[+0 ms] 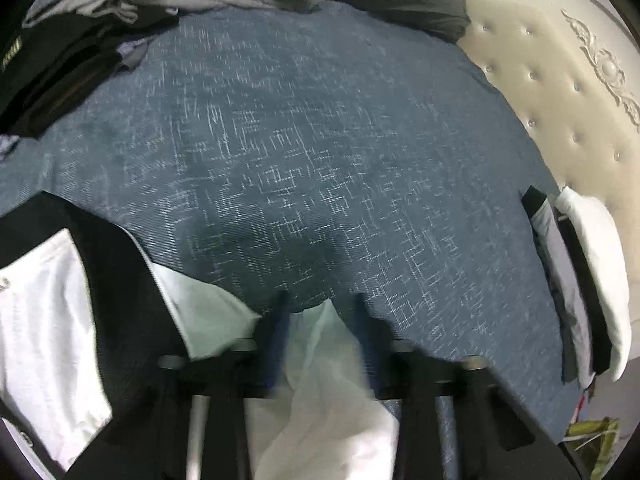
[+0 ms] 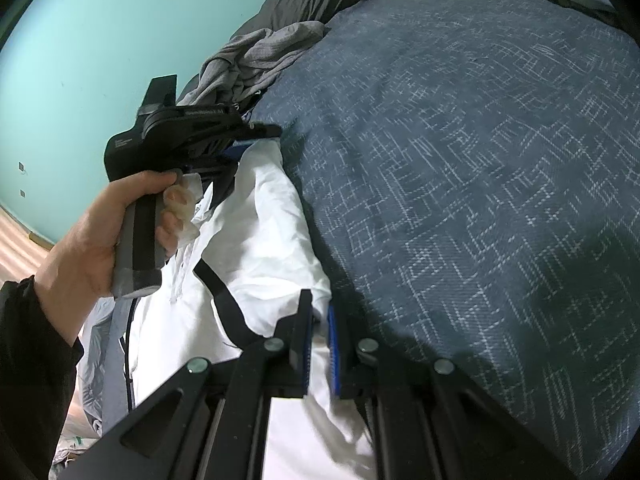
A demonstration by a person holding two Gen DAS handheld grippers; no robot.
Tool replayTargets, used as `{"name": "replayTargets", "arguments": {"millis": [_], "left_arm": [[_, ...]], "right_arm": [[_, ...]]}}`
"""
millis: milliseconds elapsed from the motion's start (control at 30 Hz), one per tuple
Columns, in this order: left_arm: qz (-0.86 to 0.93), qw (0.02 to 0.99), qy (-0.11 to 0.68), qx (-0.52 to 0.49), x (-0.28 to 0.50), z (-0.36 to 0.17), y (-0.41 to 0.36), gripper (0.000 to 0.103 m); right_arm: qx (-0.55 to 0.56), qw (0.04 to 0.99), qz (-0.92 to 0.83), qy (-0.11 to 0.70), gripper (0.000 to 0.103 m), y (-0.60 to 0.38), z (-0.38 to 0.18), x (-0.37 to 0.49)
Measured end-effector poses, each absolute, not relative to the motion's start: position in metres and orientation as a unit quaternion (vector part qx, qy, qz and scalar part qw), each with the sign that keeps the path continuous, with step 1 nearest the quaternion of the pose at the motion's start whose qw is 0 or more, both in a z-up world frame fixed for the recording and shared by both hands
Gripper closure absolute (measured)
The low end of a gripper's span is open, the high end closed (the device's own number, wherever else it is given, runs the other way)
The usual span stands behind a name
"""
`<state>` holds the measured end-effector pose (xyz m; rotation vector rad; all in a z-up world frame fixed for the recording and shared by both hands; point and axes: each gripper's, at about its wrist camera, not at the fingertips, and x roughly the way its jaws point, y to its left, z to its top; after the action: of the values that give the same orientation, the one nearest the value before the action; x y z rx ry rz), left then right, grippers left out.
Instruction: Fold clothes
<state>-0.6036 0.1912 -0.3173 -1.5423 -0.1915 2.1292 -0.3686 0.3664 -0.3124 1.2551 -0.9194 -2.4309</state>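
The white garment (image 2: 256, 248) is stretched lengthwise between the left gripper (image 2: 256, 140) and right gripper (image 2: 318, 312) (both clamped on its edge), beside the bare blue bedspread (image 2: 480, 160)

garment (image 2: 256, 240): white, black trim | bedspread (image 1: 320, 140): blue, white crosshatch | wall (image 2: 100, 40): turquoise

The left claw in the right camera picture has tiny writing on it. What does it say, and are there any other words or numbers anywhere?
Left claw: small pale print on its black body, too blurred to read.
Black clothes: a yellowish label at the picture's far left edge, too small and blurred to read.
White garment, blue bedcover, headboard: no words, only pattern and carved trim.
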Motion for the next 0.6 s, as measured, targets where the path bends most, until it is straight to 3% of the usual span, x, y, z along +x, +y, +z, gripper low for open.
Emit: {"name": "replayTargets", "arguments": {"millis": [600], "left_arm": [[0.799, 0.216, -0.098, -0.553, -0.621, -0.317, 0.191, 0.102]], "right_arm": [[0.431, 0.126, -0.838, -0.311, 0.097, 0.368, -0.315, -0.361]]}}
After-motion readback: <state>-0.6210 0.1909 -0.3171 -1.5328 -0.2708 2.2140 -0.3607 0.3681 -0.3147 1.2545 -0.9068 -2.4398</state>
